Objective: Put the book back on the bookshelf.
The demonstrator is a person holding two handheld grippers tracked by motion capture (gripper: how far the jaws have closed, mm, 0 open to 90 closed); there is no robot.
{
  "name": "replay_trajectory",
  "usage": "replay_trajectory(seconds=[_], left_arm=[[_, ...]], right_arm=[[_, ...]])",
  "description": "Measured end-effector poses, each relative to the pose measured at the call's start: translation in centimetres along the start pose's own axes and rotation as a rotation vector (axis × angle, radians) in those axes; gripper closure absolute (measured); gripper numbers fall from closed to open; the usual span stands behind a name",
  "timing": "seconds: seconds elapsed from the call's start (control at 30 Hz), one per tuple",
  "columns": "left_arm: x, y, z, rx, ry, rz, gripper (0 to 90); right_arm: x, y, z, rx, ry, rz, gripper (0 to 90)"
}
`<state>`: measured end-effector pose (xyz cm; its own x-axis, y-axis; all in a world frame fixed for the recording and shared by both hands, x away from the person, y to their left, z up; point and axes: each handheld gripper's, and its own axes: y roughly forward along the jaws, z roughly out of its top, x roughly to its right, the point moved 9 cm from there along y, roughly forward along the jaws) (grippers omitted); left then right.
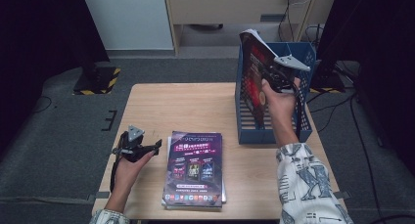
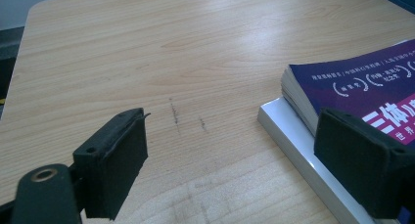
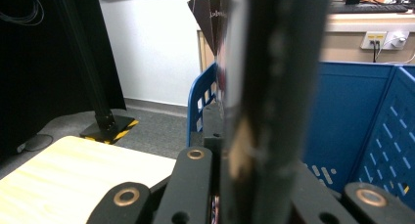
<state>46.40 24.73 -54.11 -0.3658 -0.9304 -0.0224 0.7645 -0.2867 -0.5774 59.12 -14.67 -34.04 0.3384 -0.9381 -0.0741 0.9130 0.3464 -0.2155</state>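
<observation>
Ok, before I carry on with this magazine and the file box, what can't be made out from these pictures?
- High view: floor of the blue file box, hidden by the held magazine and the right gripper.
- Right gripper view: magazine cover, edge-on and blurred.
- Left gripper view: purple book title, cut off by the right edge and a jaw.
- High view: white book beneath it, cover hidden by the purple one.

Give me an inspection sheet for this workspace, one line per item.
Surface: wooden table, faint dark scuffs.
Job's things: dark magazine held upright over the blue file box; purple book stacked flat on a white book.
Clutter: nothing seen.
Grippers: right gripper shut on the magazine; left gripper open, empty, beside the stack.
Cables: black cables on the floor at right.
Surroundings: grey carpet, hazard-striped stand base, wooden cabinet.
</observation>
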Motion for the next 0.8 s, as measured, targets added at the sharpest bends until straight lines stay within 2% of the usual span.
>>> replay_trajectory(seconds=[0.17, 0.8], left_arm=[[0.0, 0.0, 0.0, -0.002, 0.004, 0.000, 12.0], [0.1, 0.1, 0.0, -0.005, 0.011, 0.001, 12.1]], right_arm=[[0.2, 0.3, -0.5, 0.001, 0.015, -0.010, 86.8], [0.0, 0.8, -1.8, 0.028, 0.020, -0.042, 86.7]])
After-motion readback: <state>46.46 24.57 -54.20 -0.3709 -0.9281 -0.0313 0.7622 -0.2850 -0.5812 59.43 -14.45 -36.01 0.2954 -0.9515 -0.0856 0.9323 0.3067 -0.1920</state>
